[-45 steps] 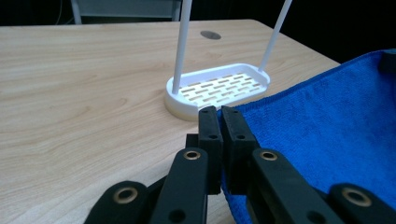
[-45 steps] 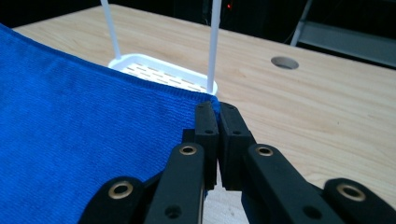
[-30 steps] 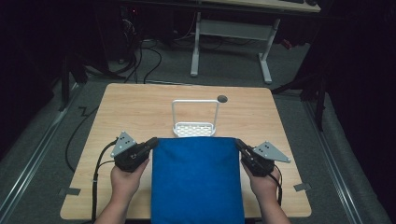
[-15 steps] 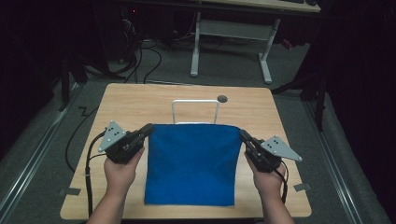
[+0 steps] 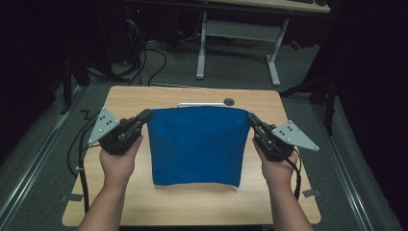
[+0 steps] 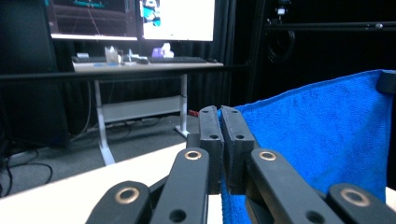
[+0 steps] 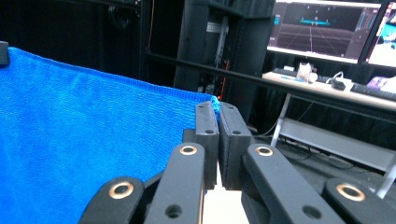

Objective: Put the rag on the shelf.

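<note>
Blue towel (image 5: 197, 144) hangs spread betw. both grippers above the table (image 5: 144, 98), top edge stretched roughly level, lower part draping down toward the tabletop near the person's side. A thin pale strip shows at its bottom right corner.

L gripper (image 5: 144, 117): jaws pinched together on the towel's top left corner. In the left gripper view the gripper (image 6: 219, 122) has its two pads pressed flat w/ blue cloth (image 6: 322, 135) coming out betw. them and running off to the right; far top corner of the cloth ends at a dark tip at the frame's right edge. L hand (image 5: 118, 163) wraps the gripper body from below, grey plate on top, cable trailing off the table's left side.

R gripper (image 5: 251, 119): jaws likewise clamped on the top right corner. In the right gripper view the gripper (image 7: 212, 114) pinches a bit of the blue hem at the pad tips; towel (image 7: 84, 140) spreads away to the left, taut along the top edge. R hand (image 5: 276, 166) grips from below.

Behind the towel's top edge, a white rack (image 5: 202, 104) peeks out, mostly hidden; small dark hole (image 5: 229, 101) in the tabletop just right of it. Beyond the table: a desk (image 5: 238, 33) on white legs; monitors (image 6: 130, 18) in the gripper views.
</note>
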A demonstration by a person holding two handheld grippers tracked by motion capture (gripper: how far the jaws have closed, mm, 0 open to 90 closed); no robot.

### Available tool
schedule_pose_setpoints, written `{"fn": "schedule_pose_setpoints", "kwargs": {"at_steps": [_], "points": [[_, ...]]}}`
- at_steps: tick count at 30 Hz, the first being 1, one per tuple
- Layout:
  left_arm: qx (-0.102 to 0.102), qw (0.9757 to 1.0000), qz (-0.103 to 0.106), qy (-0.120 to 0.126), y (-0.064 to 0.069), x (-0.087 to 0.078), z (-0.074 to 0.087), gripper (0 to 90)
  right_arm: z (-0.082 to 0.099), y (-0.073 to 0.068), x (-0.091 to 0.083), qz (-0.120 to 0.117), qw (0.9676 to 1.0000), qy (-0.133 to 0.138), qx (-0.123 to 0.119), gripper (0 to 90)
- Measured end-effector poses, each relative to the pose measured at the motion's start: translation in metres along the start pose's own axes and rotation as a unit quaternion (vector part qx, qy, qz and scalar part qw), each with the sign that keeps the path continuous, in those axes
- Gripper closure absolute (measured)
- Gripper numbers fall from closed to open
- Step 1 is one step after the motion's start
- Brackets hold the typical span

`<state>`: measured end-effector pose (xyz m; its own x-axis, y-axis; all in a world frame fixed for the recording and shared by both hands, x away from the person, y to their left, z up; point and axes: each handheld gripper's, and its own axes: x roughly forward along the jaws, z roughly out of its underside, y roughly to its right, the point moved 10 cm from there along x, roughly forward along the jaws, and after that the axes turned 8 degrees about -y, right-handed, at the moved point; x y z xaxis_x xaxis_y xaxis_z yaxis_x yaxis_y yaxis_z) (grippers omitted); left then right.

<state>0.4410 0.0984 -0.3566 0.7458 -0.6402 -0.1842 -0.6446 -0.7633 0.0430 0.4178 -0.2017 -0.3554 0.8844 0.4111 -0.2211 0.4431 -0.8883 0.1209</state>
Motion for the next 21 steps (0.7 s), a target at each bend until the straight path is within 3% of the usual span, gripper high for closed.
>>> {"fn": "schedule_pose_setpoints", "kwargs": {"at_steps": [6, 10, 14, 21], "points": [[0.008, 0.9998, -0.007, 0.015, -0.004, 0.000, -0.022, 88.4, -0.021, 0.006, 0.000, 0.007, 0.9999, 0.013, -0.001, 88.7], [0.015, 0.9998, -0.008, 0.012, -0.008, 0.005, -0.032, 88.4, -0.027, 0.015, 0.003, 0.013, 0.9998, 0.015, 0.006, 88.7], [0.022, 0.9996, -0.013, -0.007, -0.017, 0.022, -0.035, 88.4, -0.033, 0.028, 0.010, 0.012, 0.9996, 0.011, 0.025, 88.7], [0.025, 0.9992, -0.017, -0.024, -0.031, 0.049, -0.038, 88.6, -0.045, 0.043, 0.028, 0.026, 0.9989, 0.015, 0.035, 88.8]]}}
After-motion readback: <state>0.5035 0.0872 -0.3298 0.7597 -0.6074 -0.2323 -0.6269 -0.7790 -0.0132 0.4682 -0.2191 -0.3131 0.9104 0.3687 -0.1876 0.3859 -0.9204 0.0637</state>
